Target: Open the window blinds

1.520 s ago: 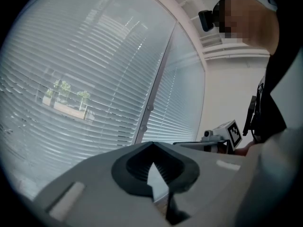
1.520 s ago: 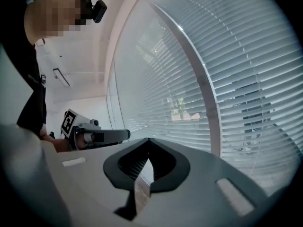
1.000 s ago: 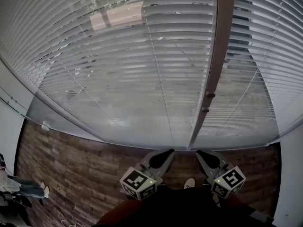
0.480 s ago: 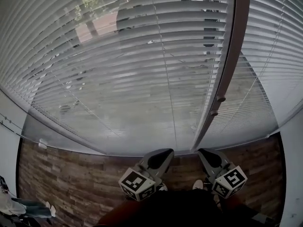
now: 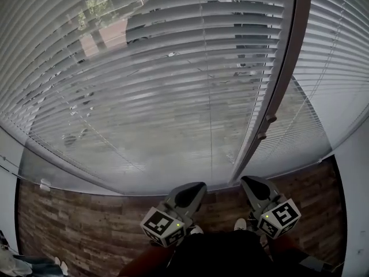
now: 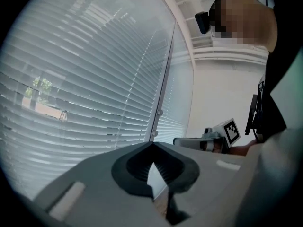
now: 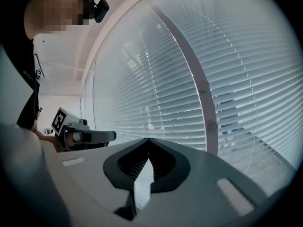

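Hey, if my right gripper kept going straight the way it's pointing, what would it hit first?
Most likely the blinds. The right gripper, shut and empty, aims at them just left of the window post. How far off they are is unclear.

White blinds (image 5: 144,97), brown plank floor (image 5: 86,224)

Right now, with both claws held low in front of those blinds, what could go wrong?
The left gripper and right gripper are both shut and empty; pushed forward like that, a tip could bend the thin slats. The lift cord running down them is very fine, so a grab could miss it or catch a slat instead.
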A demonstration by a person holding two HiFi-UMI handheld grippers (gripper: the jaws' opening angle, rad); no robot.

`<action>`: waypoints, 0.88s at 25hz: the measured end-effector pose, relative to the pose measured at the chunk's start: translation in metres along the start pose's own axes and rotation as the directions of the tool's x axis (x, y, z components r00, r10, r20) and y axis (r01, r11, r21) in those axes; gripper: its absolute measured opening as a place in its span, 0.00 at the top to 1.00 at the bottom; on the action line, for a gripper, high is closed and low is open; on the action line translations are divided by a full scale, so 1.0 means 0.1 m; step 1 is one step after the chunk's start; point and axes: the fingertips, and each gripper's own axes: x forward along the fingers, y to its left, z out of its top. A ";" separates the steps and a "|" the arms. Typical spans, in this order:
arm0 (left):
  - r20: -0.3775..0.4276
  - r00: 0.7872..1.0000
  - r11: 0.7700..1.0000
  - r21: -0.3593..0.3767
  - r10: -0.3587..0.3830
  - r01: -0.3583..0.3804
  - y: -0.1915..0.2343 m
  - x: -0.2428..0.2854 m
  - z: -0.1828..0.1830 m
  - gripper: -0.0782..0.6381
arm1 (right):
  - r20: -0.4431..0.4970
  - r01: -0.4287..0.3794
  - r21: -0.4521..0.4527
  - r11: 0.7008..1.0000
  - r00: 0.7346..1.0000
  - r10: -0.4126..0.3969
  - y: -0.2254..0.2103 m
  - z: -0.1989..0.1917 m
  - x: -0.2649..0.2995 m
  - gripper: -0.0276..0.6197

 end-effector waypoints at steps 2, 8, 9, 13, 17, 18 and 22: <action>0.005 1.000 1.000 -0.006 0.003 -0.003 -0.01 -0.05 0.02 0.89 | 0.018 0.034 -0.077 0.996 0.999 -0.033 -0.10 0.19 0.00 0.92; 0.015 1.000 1.000 -0.017 -0.002 0.002 -0.08 -0.01 0.04 0.89 | 0.072 0.188 -0.292 0.938 0.982 -0.175 -0.71 0.95 0.08 0.84; 0.014 1.000 1.000 -0.016 -0.001 0.001 -0.09 0.00 0.03 0.89 | 0.075 0.214 -0.308 0.927 0.977 -0.201 -0.82 1.03 0.10 0.83; 0.012 1.000 1.000 -0.028 0.008 -0.008 -0.11 -0.03 -0.02 0.89 | 0.108 0.332 -0.375 0.865 0.943 -0.315 -1.13 1.26 0.14 0.75; 0.003 1.000 0.999 -0.030 0.019 -0.019 -0.12 -0.08 -0.06 0.89 | 0.150 0.409 -0.389 0.826 0.912 -0.381 -1.24 1.42 0.12 0.71; 0.003 1.000 0.999 -0.028 0.023 -0.023 -0.12 -0.10 -0.06 0.89 | 0.151 0.414 -0.378 0.828 0.910 -0.386 -1.26 1.42 0.14 0.70; 0.003 0.999 0.998 -0.021 0.052 -0.052 -0.06 -0.16 -0.01 0.89 | 0.139 0.423 -0.325 0.846 0.906 -0.399 -1.32 1.37 0.23 0.68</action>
